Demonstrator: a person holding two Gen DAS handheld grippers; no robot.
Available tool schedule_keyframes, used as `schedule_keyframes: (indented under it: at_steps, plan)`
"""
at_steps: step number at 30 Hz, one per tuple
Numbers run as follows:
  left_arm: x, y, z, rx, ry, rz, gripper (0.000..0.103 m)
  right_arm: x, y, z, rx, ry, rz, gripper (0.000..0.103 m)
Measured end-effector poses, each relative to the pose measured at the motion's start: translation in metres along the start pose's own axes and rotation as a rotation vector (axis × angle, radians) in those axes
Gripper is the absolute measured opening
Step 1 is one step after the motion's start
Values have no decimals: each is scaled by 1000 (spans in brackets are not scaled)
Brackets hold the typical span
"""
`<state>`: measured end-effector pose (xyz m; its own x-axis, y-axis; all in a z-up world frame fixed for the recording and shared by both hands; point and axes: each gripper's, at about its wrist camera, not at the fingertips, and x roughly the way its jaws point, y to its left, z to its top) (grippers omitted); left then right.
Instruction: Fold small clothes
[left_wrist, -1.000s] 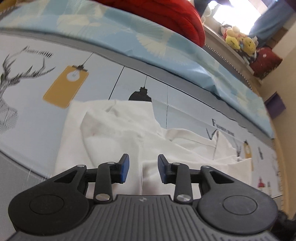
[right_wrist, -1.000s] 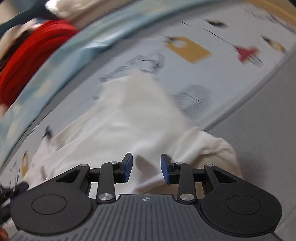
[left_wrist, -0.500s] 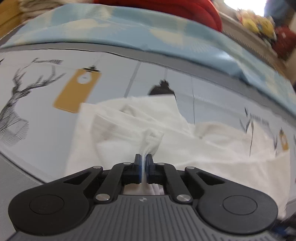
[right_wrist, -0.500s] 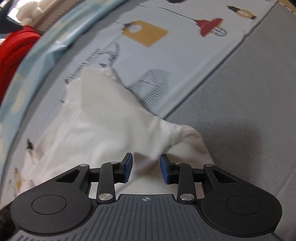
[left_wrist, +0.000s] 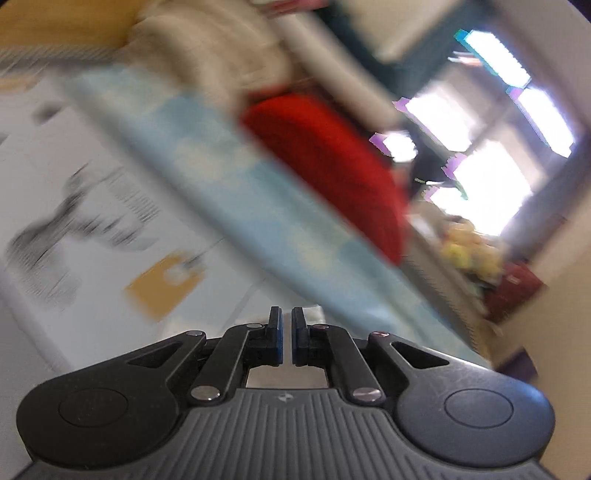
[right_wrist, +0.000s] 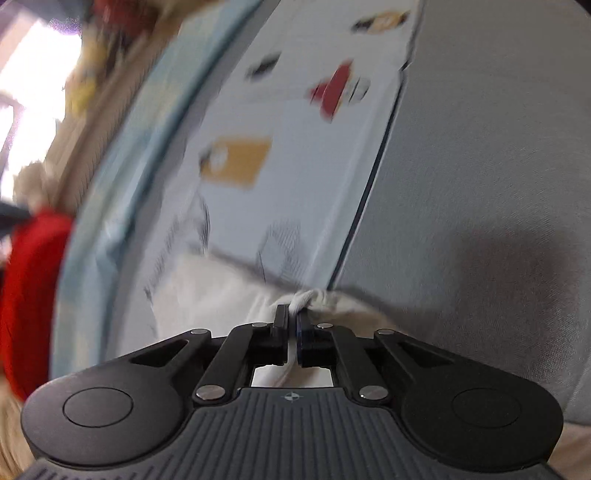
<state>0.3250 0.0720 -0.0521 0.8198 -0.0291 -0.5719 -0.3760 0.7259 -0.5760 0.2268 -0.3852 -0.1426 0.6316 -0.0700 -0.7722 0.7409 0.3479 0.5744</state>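
Note:
The white garment (right_wrist: 207, 291) lies crumpled on a printed bed sheet (right_wrist: 295, 147). My right gripper (right_wrist: 292, 325) is shut on a bunched fold of it at the garment's near edge, and the pinched cloth pokes out above the pads. The left wrist view is badly blurred. There my left gripper (left_wrist: 287, 332) stands lifted off the sheet with its pads almost together. Only a sliver of white garment (left_wrist: 313, 311) shows past the right finger, and the rest is hidden under the gripper.
A grey mat (right_wrist: 480, 184) borders the sheet on the right. A light blue blanket (left_wrist: 240, 192) and a red cushion (left_wrist: 332, 166) lie along the far side. Plush toys (left_wrist: 469, 251) sit under a bright window.
My left gripper shut on the white cloth, then rose and rolled, so the garment dropped out of its view. My right gripper shut on the garment's near fold and rolled too.

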Motion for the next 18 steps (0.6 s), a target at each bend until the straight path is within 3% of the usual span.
schedule_keyframes:
  at_steps: [2,4,6,11,13,16,18]
  plan:
    - [16,30,-5,-128,142,107,5,-1,-6,-1,36,-14,-22,3]
    - [31,53,-10,-249,261,124,5,3,-10,-5,48,11,-71,4]
    - [42,55,-9,-244,322,123,5,8,-10,-9,47,49,-109,9]
    - [53,29,-2,-112,297,58,6,-6,8,-19,-26,20,-155,10]
    - [61,18,-5,-79,312,34,12,-13,19,-29,-104,-7,-122,10]
    - [59,6,-12,-37,317,18,12,-7,40,-41,-242,14,-28,10]
    - [61,-1,-17,15,324,20,12,4,54,-45,-304,55,32,18]
